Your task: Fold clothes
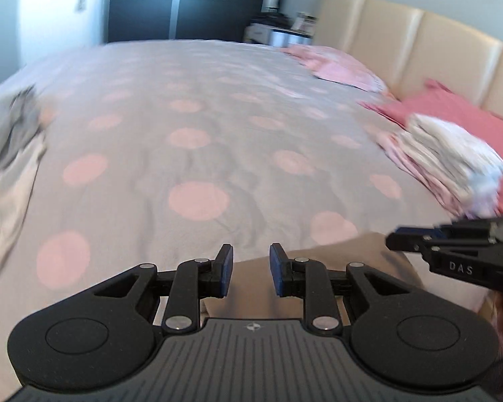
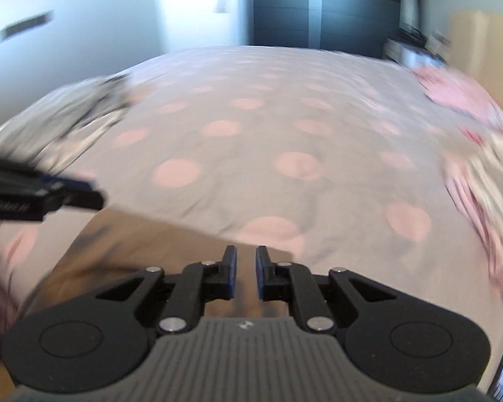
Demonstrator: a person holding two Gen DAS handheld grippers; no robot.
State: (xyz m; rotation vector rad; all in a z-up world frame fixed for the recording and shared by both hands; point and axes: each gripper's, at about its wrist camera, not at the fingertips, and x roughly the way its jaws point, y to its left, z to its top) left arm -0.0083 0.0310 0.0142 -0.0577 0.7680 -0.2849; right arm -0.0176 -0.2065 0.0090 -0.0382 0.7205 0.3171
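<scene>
Both tongs empty: left gripper (image 1: 250, 269) and right gripper (image 2: 245, 273) spread slightly above beige cloth (image 2: 134, 241) on bedspread (image 1: 218, 107).

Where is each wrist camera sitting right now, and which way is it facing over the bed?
Left wrist: sits behind the left gripper, looking down across the polka-dot bedspread toward the headboard; the right gripper enters at right.
Right wrist: sits behind the right gripper, facing the same bedspread; the left gripper enters at left.
Shared: bedspread, beige cloth below both grippers, folded stack.
</scene>
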